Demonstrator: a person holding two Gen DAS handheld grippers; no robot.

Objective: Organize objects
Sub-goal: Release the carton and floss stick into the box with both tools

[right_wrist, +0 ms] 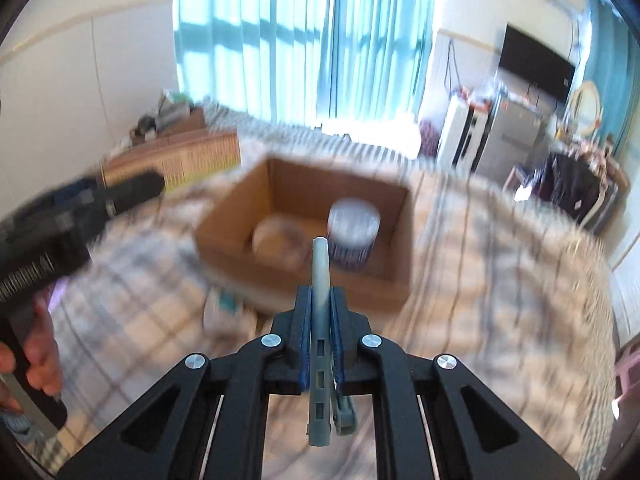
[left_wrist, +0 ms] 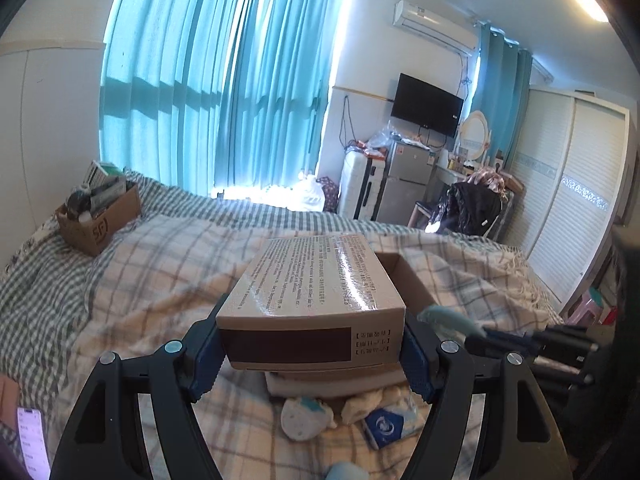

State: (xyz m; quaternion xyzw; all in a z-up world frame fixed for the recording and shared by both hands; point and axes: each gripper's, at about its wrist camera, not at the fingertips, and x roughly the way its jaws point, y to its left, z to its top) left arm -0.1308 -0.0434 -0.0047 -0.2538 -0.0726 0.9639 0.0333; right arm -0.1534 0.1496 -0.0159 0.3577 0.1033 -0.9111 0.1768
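Far to the left on the bed sits one small cardboard box stuffed with odds and ends, likely things that are already sorted. Near the left edge lies one phone with its screen lit. In the middle, the left gripper has its two blue pads pressed on the sides of one tan printed carton and holds it up off the blanket, most likely so it can be carried to a box. Under it, near the camera, lie about three small soft things and one little blue packet, not yet picked up. To the right, the right gripper is squeezed tight on one thin grey-blue stick that looks like a toothbrush. The stick points at one open cardboard box just ahead on the plaid blanket, so it seems to be on its way in. Inside that box stand two things: one round pale lump on the left and one striped round tub on the right. This view is blurry, so small details are hard to tell.
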